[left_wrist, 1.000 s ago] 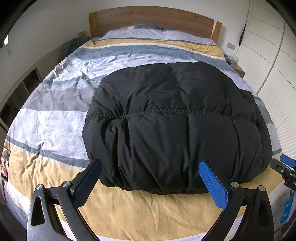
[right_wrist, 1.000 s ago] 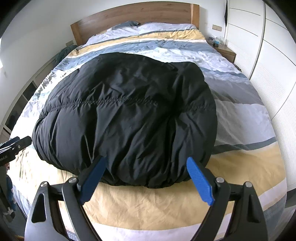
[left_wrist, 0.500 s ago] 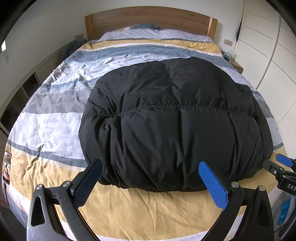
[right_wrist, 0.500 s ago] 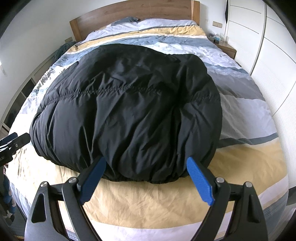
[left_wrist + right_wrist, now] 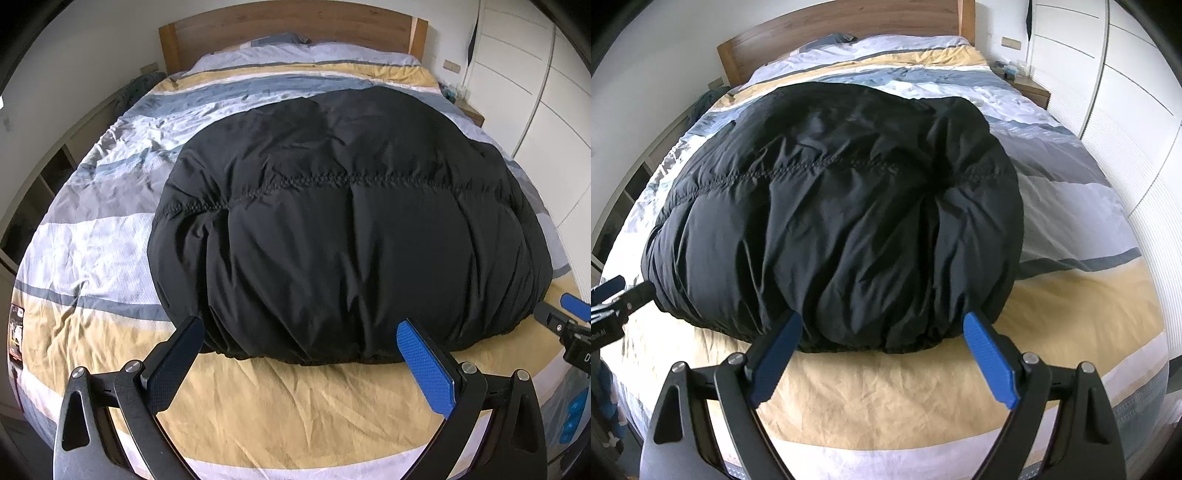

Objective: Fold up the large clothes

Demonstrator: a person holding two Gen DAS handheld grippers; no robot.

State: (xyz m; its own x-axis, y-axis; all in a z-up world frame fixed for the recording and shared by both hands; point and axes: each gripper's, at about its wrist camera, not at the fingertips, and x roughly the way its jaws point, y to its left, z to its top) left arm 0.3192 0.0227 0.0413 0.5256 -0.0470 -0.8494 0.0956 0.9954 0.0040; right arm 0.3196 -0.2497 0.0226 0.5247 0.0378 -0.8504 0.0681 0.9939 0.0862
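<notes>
Now both tools have closed in on the near hem: the left gripper (image 5: pixel 299 343) and the right gripper (image 5: pixel 882 334) hang with jaws spread wide and empty, tips just short of the black puffer jacket (image 5: pixel 343 229), which fills more of each view than a second ago. It lies bunched on the striped duvet (image 5: pixel 92 251), so I judge a two-handed grab comes next.

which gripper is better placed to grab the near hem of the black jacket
Neither clearly. Both the left gripper and right gripper hang open, straddling the black jacket's near hem on the bed; likely both together.
</notes>
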